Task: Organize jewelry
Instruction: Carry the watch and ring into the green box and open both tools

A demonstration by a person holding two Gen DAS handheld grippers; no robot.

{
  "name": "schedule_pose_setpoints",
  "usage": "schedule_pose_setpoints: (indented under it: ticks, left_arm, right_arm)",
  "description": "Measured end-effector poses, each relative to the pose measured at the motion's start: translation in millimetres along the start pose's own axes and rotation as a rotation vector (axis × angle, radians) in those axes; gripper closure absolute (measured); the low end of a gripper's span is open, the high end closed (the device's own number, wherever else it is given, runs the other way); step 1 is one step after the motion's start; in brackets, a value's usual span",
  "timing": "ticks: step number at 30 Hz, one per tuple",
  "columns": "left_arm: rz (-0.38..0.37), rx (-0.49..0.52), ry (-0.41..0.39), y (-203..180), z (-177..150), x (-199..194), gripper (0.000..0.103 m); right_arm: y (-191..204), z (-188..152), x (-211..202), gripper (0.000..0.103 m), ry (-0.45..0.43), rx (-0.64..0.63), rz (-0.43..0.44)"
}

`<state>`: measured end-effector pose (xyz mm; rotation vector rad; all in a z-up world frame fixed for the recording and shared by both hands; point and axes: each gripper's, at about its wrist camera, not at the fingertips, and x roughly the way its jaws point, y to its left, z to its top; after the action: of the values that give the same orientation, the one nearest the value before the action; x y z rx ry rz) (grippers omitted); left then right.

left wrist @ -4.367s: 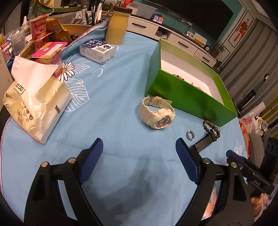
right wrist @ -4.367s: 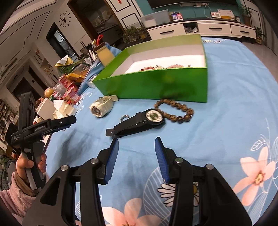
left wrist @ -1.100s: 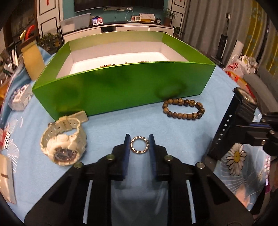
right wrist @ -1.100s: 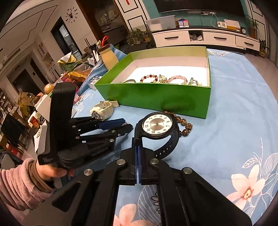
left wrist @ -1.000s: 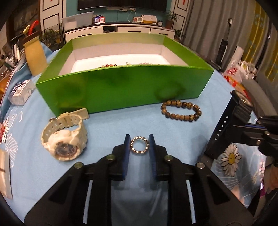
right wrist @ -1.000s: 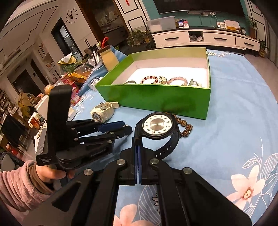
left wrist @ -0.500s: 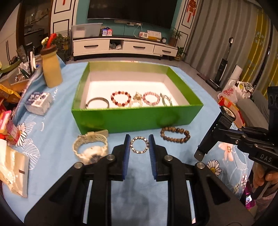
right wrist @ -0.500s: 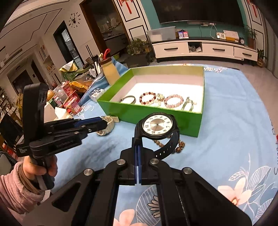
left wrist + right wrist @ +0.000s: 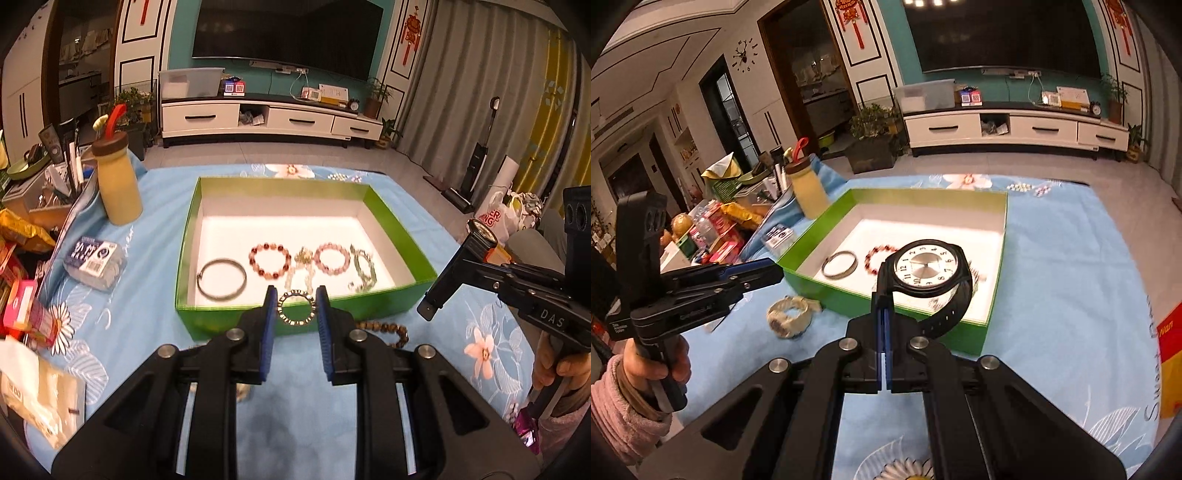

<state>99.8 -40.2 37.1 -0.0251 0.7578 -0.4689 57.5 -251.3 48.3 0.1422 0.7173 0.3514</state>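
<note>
Having been lifted off the table (image 9: 155,325), the studded ring (image 9: 296,307) clamped in the left tool (image 9: 295,314) and the black watch (image 9: 929,271) pinched by the right tool (image 9: 884,332) are being carried toward the green box (image 9: 391,218), so both are judged ready for release inside

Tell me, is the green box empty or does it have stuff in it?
It has stuff in it. The green box is open on top, and a dark bangle and bead bracelets lie on its white floor.
</note>
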Motion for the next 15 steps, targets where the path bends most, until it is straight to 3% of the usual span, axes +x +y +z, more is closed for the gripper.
schedule_pose_setpoints:
  ticks: [15]
  left_arm:
    - [0.014, -0.044, 0.008, 18.2, 50.7, 44.7, 0.082]
  right_arm:
    - [-15.7, 37.9, 36.6, 0.102, -0.013, -0.036, -0.058]
